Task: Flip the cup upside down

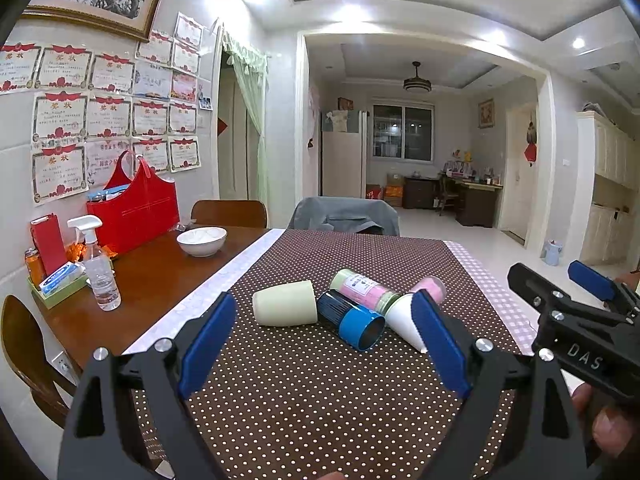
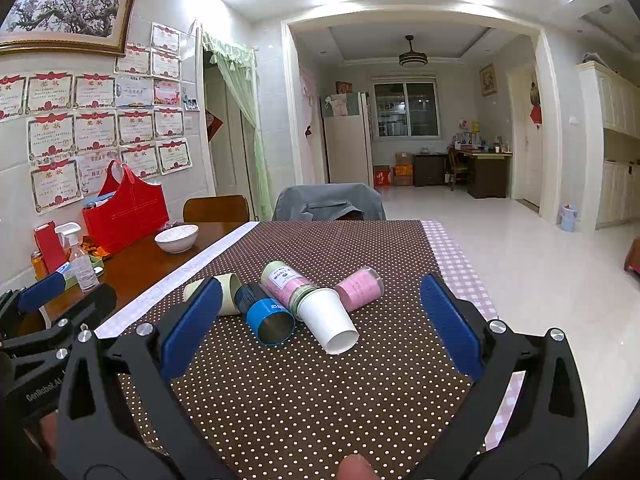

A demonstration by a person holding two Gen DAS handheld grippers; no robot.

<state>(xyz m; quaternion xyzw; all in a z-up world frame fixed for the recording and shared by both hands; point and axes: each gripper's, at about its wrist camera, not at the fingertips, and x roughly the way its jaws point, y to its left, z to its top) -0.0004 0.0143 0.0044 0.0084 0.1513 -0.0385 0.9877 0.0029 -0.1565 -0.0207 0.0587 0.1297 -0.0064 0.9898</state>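
Several cups lie on their sides on the brown dotted cloth (image 1: 304, 392): a cream cup (image 1: 285, 303), a blue cup (image 1: 354, 322), a white paper cup (image 1: 402, 318), a pink-and-green cup (image 1: 366, 290) and a pink cup (image 1: 431, 288). In the right wrist view they are the cream cup (image 2: 229, 292), blue cup (image 2: 266, 318), white cup (image 2: 329, 320), pink-and-green cup (image 2: 288, 282) and pink cup (image 2: 360, 289). My left gripper (image 1: 324, 344) is open and empty, short of the cups. My right gripper (image 2: 320, 332) is open and empty, also short of them; it shows at the right of the left wrist view (image 1: 560, 284).
A white bowl (image 1: 202, 240), a spray bottle (image 1: 100, 268), a red bag (image 1: 136, 208) and a green tray of small items (image 1: 56, 284) stand on the bare wood at the left. A chair with a grey jacket (image 1: 344, 216) is at the far table edge. The table's right edge drops to the floor.
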